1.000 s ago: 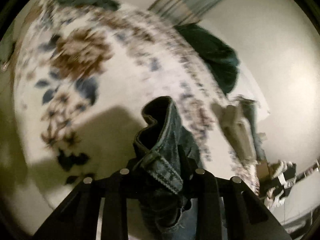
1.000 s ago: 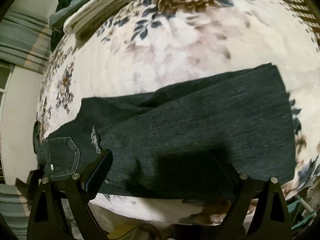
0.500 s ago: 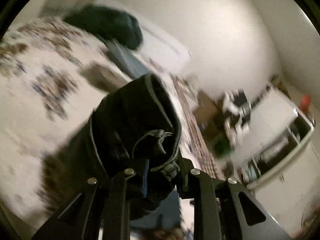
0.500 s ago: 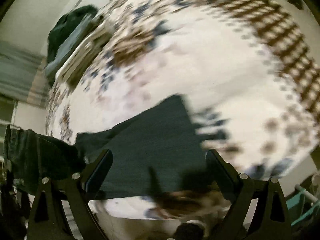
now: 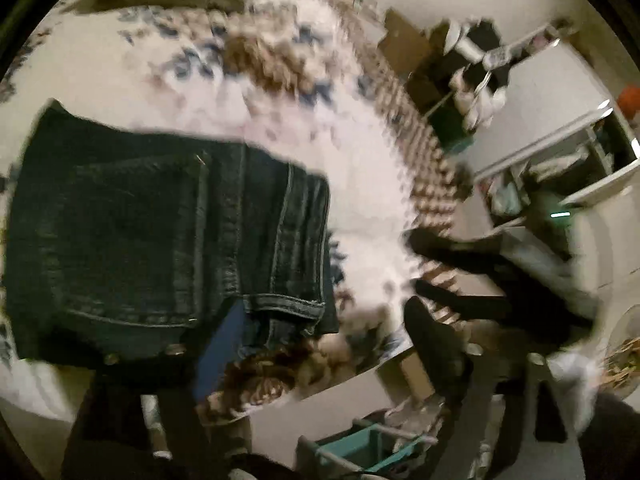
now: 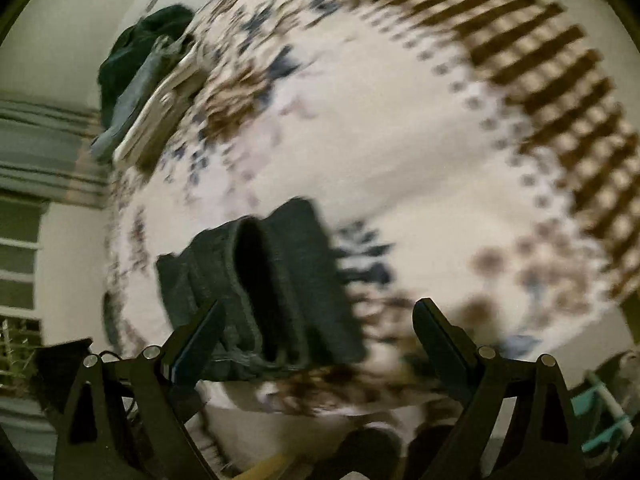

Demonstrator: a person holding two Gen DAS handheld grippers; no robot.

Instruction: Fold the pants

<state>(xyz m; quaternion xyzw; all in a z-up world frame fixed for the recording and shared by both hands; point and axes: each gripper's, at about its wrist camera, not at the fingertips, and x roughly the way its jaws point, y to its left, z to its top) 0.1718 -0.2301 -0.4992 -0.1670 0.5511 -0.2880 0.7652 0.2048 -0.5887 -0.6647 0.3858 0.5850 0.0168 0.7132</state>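
The dark blue jeans lie folded in a compact stack on the floral bedspread, back pocket and waistband up. In the left wrist view my left gripper is open, its fingers spread, one beside the jeans' near edge and one off to the right; the view is blurred. In the right wrist view the folded jeans lie just ahead of my right gripper, which is open and empty, its left finger over the jeans' near edge.
A pile of folded clothes lies at the far side of the bed. A teal basket stands on the floor by the bed's near edge. Shelves and boxes stand beyond the bed's right side.
My left gripper carried the waistband end over the legs, laid it down and opened. The jeans went from spread long to a short stack. The right gripper stayed open and swung left.
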